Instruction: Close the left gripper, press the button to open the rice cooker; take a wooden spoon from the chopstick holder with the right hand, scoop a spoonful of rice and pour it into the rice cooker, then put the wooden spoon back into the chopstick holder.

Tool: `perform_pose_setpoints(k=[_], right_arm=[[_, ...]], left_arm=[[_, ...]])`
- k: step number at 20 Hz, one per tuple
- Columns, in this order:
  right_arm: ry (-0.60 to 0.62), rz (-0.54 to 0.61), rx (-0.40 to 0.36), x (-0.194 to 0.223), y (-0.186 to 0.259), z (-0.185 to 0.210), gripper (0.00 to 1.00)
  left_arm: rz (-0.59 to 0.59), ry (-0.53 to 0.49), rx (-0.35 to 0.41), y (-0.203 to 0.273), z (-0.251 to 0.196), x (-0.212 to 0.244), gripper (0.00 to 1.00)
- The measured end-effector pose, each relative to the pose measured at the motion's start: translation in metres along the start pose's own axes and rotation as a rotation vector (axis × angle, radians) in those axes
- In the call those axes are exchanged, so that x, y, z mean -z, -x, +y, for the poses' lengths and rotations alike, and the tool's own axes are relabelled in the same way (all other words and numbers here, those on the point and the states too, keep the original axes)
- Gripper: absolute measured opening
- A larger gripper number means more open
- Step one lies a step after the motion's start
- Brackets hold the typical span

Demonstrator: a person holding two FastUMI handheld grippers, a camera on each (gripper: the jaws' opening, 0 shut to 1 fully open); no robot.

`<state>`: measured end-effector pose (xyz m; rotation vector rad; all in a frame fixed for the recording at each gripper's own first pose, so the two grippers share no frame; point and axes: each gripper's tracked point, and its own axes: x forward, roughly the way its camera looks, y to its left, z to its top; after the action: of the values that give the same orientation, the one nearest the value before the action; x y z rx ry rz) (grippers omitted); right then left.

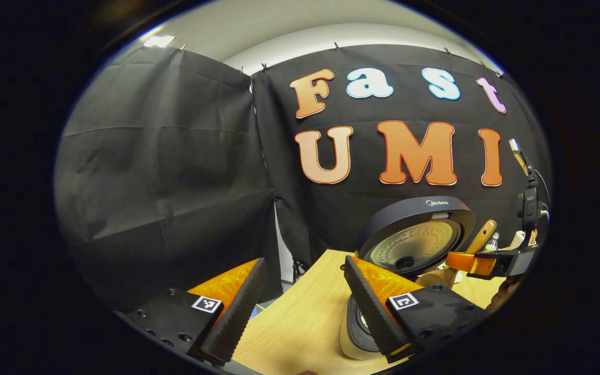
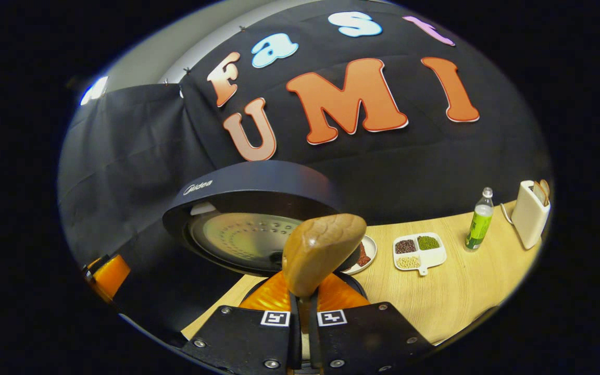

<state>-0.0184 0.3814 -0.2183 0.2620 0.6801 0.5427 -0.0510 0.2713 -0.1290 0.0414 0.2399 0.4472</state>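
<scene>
The rice cooker stands on the wooden table with its dark lid (image 1: 415,234) swung up, and its body (image 1: 356,333) lies just behind my left gripper's right finger. My left gripper (image 1: 304,262) is open with nothing between its fingers. In the right gripper view, my right gripper (image 2: 304,307) is shut on the handle of the wooden spoon (image 2: 323,250), whose bowl rises in front of the open lid (image 2: 248,208). Whether the spoon carries rice is hidden. At the far right of the left gripper view, the right gripper (image 1: 487,263) holds the spoon (image 1: 482,237) beside the cooker.
A white divided dish (image 2: 419,250) of grains and a small plate (image 2: 366,252) sit on the table (image 2: 466,291) right of the cooker. Farther right stand a green bottle (image 2: 479,219) and the white chopstick holder (image 2: 532,213). Black cloth walls the back.
</scene>
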Motion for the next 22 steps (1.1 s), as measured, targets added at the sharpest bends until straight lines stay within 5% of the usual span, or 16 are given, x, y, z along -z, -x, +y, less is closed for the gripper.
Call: perform_pose_setpoints(k=[14,22], right_arm=[[0.423,-0.172,-0.122,-0.022,0.018,0.036,0.05],[0.202,-0.101,-0.145,-0.025,0.045,0.005,0.05]], left_arm=[[-0.007,-0.011,0.000,0.005,-0.005,-0.006,0.94],[-0.019,-0.028,0.010,0.014,-0.025,-0.014,0.94]])
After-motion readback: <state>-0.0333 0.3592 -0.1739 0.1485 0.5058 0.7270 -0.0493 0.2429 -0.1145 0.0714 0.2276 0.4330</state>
